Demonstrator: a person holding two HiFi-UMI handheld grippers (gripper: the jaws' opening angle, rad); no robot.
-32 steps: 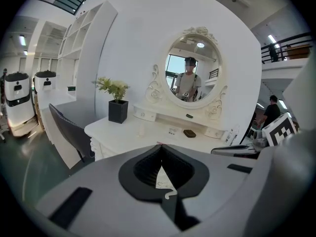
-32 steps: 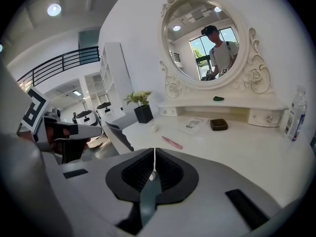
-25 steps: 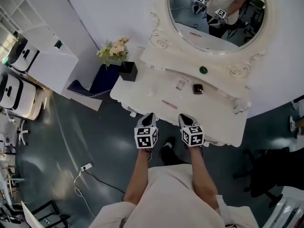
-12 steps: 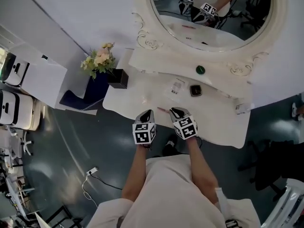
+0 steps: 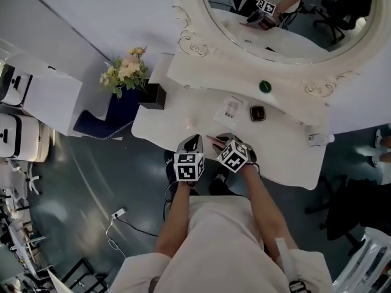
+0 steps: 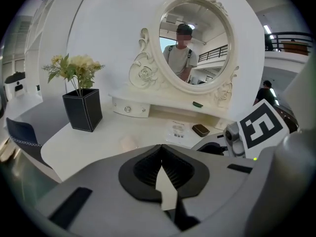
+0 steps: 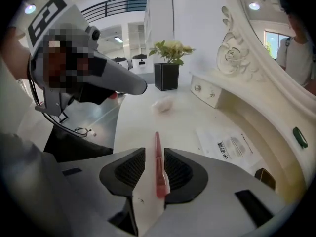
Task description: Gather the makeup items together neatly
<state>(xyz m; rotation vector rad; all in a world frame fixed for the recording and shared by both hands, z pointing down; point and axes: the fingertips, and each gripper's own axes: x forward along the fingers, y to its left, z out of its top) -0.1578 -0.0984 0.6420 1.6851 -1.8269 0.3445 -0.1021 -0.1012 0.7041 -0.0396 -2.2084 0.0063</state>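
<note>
A slim pink makeup pencil [image 7: 158, 179] lies on the white dressing table [image 5: 287, 160]. My right gripper [image 7: 154, 152] has just been opening its jaws, which straddle the pencil without pressing it. In the head view the pencil [image 5: 214, 140] shows just ahead of that gripper [image 5: 225, 140]. My left gripper [image 6: 160, 164] is shut and empty, hovering at the table's front edge [image 5: 190, 144]. Further back lie a clear printed packet [image 5: 231, 107], a dark compact [image 5: 257, 113], a small pale pink puff [image 5: 190, 124] and a green item [image 5: 264, 86] on the mirror shelf.
A black pot of flowers [image 5: 153, 95] stands at the table's left end. The oval mirror [image 5: 293, 17] rises behind the shelf. A small white item [image 5: 317, 139] lies at the right end. A blue chair [image 5: 116, 112] stands to the left on the dark floor.
Both grippers have come forward from the table's front edge. The right one rolled, sank over the pink pencil and opened its jaws around it. The left stayed shut.
</note>
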